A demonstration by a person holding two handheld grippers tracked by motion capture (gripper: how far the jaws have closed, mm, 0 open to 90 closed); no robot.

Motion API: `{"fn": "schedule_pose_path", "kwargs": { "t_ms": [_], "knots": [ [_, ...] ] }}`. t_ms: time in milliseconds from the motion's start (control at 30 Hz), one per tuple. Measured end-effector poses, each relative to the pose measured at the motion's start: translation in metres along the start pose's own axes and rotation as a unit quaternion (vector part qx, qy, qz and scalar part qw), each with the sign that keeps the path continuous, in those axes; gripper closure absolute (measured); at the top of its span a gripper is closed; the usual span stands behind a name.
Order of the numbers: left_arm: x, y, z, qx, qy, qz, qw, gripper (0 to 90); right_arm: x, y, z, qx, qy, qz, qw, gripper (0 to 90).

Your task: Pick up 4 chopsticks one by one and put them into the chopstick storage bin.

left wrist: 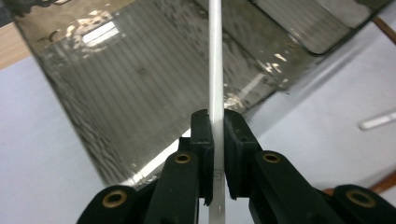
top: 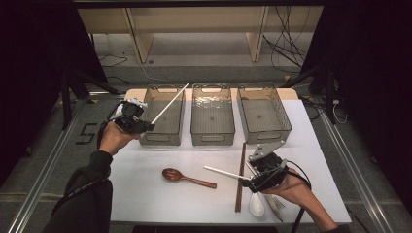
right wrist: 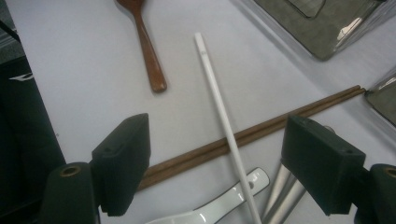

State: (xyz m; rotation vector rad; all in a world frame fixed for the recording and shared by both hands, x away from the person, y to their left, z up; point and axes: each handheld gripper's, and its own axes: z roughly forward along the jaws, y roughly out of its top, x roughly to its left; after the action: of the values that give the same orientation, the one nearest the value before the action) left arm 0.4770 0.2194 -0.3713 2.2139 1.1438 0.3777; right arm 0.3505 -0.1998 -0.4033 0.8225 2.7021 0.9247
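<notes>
My left gripper (top: 147,126) is shut on a white chopstick (top: 171,102), which slants up and right over the left grey bin (top: 163,138). In the left gripper view the pads (left wrist: 203,135) pinch that white chopstick (left wrist: 215,70) above the bin's ribbed floor (left wrist: 140,84). My right gripper (top: 248,181) stands open near the table's front right. Between its spread pads (right wrist: 123,163) lies a second white chopstick (right wrist: 219,107), crossing a pair of brown chopsticks (right wrist: 261,130). Nothing is gripped there.
A wooden spoon (top: 187,178) lies at the front middle. A white ceramic spoon (right wrist: 219,205) and metal handles (right wrist: 285,191) lie under the right gripper. The middle bin (top: 212,114) and the right bin (top: 263,114) stand at the back of the white table (top: 145,194).
</notes>
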Motion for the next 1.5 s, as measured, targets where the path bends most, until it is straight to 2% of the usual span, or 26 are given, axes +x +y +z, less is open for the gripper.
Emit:
{"fn": "schedule_pose_path", "kwargs": {
  "t_ms": [133,267,333,467,767,1067,1267,1333,1500],
  "knots": [
    [0.011,0.002,0.004,0.004,0.012,-0.015,0.9998,82.9,0.000,-0.001,-0.001,0.001,0.001,0.005,1.0000,24.6],
    [0.019,0.006,0.008,0.004,0.020,-0.027,0.9994,82.9,0.001,-0.001,0.000,0.001,0.002,-0.001,1.0000,24.6],
    [0.023,0.008,0.012,0.010,0.025,-0.023,0.9994,82.9,0.001,-0.001,0.000,0.002,0.002,-0.002,1.0000,24.6],
    [0.029,0.011,0.016,0.011,0.030,-0.033,0.9990,82.9,0.001,-0.002,0.000,0.001,0.003,-0.004,1.0000,24.6],
    [0.035,0.015,0.029,0.011,0.035,-0.043,0.9984,82.8,0.002,-0.001,0.002,0.004,0.005,-0.005,1.0000,24.8],
    [0.031,0.017,0.044,0.021,0.037,-0.044,0.9981,82.7,0.003,-0.001,0.002,0.004,0.007,-0.007,0.9999,25.0],
    [0.031,0.016,0.053,0.027,0.043,-0.053,0.9973,81.9,0.003,-0.001,0.002,0.004,0.011,-0.009,0.9999,25.1],
    [0.031,0.015,0.053,0.026,0.043,-0.063,0.9968,77.5,0.003,-0.001,0.002,0.006,0.011,-0.005,0.9999,25.1],
    [0.025,0.018,0.046,0.018,0.038,-0.059,0.9973,58.9,0.003,-0.001,0.002,0.004,0.010,-0.004,0.9999,25.2]
  ]
}}
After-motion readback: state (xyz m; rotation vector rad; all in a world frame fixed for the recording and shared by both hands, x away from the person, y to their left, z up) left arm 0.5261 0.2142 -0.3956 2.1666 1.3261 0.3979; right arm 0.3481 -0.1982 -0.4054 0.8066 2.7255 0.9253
